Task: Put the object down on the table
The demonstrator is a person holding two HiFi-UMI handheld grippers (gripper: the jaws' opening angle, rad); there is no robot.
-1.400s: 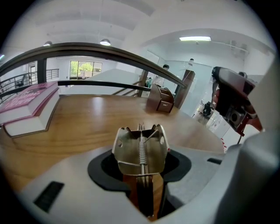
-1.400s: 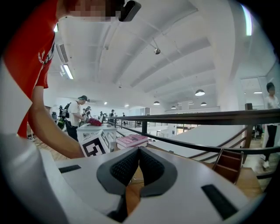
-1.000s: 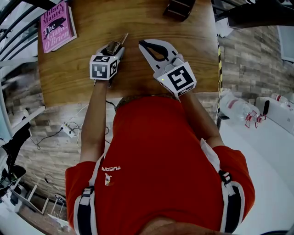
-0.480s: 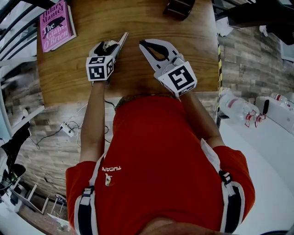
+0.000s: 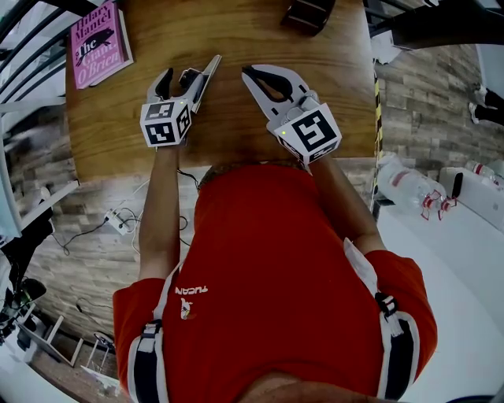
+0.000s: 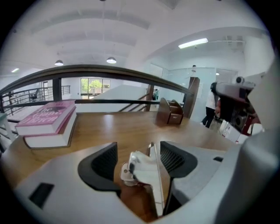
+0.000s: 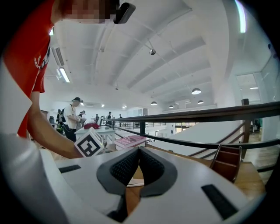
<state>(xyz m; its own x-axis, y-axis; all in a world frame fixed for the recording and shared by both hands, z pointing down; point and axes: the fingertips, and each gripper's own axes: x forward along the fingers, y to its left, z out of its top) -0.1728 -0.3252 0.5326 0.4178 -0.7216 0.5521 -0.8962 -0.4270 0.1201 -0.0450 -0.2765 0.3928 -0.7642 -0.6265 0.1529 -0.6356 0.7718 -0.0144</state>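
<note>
A small white and metal object (image 6: 141, 169) with a thin flat strip rests on the wooden table (image 5: 236, 31). It lies between the jaws of my left gripper (image 6: 138, 159), whose dark pads stand wide apart and do not press on it. In the head view that object (image 5: 189, 79) shows between the spread fingers of the left gripper (image 5: 187, 72). My right gripper (image 5: 252, 73) hovers beside it to the right. Its pads (image 7: 131, 166) meet, with nothing between them.
Pink books (image 5: 98, 43) lie at the table's far left corner, seen as a stack of two (image 6: 46, 120) in the left gripper view. A dark wooden holder (image 5: 309, 14) stands at the far edge. A railing runs behind the table. People stand in the background.
The left gripper's jaws have spread wide and let go of the small object, which now rests on the table. That gripper has shifted a little to the left. The right gripper has barely moved.
</note>
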